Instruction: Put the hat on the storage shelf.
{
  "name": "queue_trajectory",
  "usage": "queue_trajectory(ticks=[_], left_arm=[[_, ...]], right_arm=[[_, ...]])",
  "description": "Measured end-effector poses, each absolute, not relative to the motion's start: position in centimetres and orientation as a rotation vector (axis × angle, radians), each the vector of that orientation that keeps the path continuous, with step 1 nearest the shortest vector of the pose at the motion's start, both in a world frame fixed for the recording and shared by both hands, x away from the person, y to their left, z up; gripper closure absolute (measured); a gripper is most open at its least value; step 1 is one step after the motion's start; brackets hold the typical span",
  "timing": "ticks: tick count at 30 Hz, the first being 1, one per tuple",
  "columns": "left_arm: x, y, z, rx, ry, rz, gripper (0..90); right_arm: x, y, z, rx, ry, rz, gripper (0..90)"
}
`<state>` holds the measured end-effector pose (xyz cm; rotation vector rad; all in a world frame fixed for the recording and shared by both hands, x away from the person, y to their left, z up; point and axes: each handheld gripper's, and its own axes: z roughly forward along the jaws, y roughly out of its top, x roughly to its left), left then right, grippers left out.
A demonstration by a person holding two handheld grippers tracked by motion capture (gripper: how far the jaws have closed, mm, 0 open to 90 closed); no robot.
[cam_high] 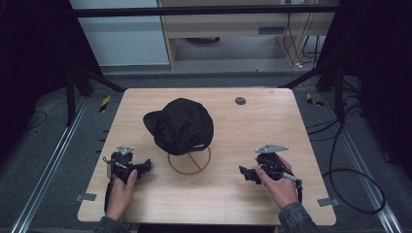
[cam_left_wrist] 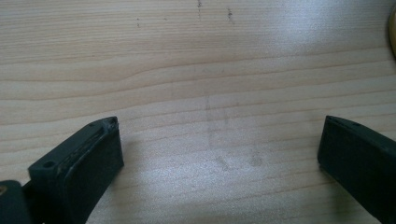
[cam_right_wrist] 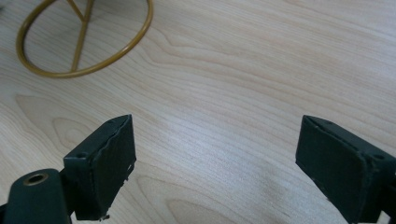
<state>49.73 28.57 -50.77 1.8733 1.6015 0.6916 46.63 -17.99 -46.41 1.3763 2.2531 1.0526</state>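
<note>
Cap (cam_high: 182, 124) sits on a ring-based stand (cam_high: 189, 162) at the centre of the desk (cam_high: 252, 126). Left tongs (cam_high: 144, 168) lie left of the stand, right tongs (cam_high: 244, 172) right of it, both apart from it.

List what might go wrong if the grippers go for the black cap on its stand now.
1. The black fabric cap sits on a thin gold wire stand with a ring base; a sideways tug may tip the stand over.
2. The left gripper and right gripper flank it, both open; closing in together, they might collide at the ring.
3. The soft fabric may slip or bunch between the jaws.
</note>
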Motion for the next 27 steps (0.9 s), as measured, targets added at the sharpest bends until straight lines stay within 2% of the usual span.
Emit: queue_trajectory(ticks=[27], left_arm=[[50.3,28.9,-50.8,1.869,1.606,0.695,0.0]], right_arm=[[46.8,-16.8,-50.0,1.403,2.190,1.049,11.6]])
